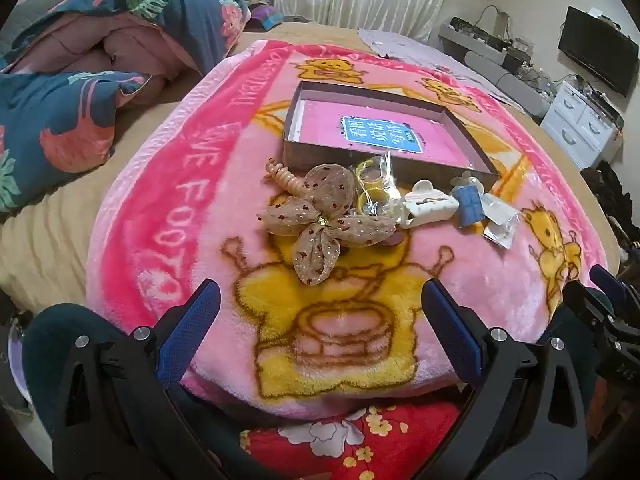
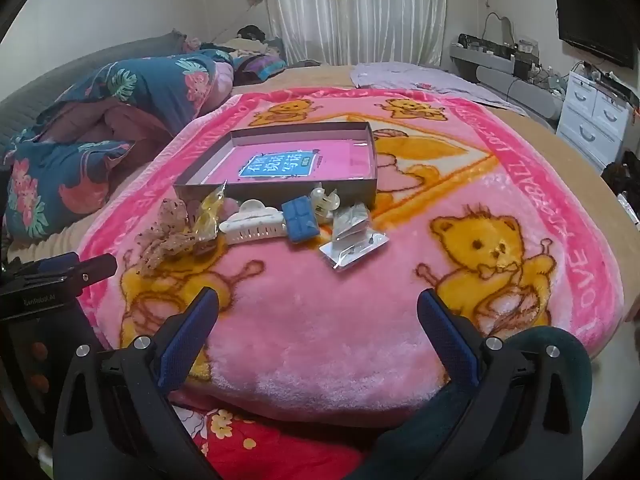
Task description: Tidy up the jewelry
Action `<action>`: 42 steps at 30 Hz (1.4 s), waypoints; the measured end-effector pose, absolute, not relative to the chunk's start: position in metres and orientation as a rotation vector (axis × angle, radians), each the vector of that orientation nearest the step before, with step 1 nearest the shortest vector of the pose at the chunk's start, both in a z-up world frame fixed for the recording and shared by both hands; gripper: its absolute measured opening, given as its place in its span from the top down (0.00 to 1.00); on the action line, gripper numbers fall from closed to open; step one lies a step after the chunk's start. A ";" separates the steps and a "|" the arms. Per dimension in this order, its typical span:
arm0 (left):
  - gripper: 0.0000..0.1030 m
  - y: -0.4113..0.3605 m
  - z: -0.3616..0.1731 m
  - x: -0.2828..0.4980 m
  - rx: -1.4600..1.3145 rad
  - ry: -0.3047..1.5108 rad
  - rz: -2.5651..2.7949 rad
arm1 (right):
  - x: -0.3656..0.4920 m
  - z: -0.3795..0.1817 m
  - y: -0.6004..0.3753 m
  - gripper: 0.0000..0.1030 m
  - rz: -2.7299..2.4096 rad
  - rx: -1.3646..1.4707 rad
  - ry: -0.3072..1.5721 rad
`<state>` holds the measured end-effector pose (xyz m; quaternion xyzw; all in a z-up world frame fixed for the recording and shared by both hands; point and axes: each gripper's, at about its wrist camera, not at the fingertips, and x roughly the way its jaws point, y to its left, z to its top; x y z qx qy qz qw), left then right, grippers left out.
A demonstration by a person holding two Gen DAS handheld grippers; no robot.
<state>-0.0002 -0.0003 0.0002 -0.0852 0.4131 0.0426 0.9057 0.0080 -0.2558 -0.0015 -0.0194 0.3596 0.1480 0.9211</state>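
Left gripper [image 1: 320, 320]: spread wide, nothing between, over bare pink blanket [image 1: 480, 288].
Jewelry row, just before the box [image 1: 384, 132]: bow clip [image 1: 320, 216], yellow bag [image 1: 378, 188], white claw clip [image 1: 430, 204], blue piece [image 1: 468, 204], clear packets [image 1: 500, 220].
Right gripper [image 2: 318, 320]: spread wide, nothing held, open blanket ahead.

Left gripper [image 1: 320, 324] is held open, empty, above the pink blanket [image 1: 480, 288]; beige bow [image 1: 320, 216] lies just before the shallow box [image 1: 384, 136].

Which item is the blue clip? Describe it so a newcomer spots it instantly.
Start at the pink bear blanket, then the open shallow box on it. Loose items lie in a row along the box's near wall. The blue clip lies between the white claw clip and clear packets, the only solid blue, rectangular piece.
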 end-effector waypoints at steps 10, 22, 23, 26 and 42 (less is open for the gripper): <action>0.09 -0.004 0.002 -0.001 -0.181 0.852 0.084 | 0.006 -0.001 -0.256 0.04 0.303 -0.044 0.731; 0.09 -0.005 0.004 -0.002 -0.174 0.847 0.071 | 0.002 0.006 -0.253 0.04 0.308 -0.052 0.725; 0.09 -0.005 0.004 -0.002 -0.175 0.846 0.069 | 0.002 0.008 -0.252 0.04 0.308 -0.052 0.726; 0.09 -0.005 0.004 -0.002 -0.175 0.846 0.067 | 0.002 0.007 -0.253 0.04 0.310 -0.053 0.725; 0.09 -0.006 0.004 -0.002 -0.174 0.843 0.069 | 0.001 0.006 -0.254 0.04 0.311 -0.050 0.719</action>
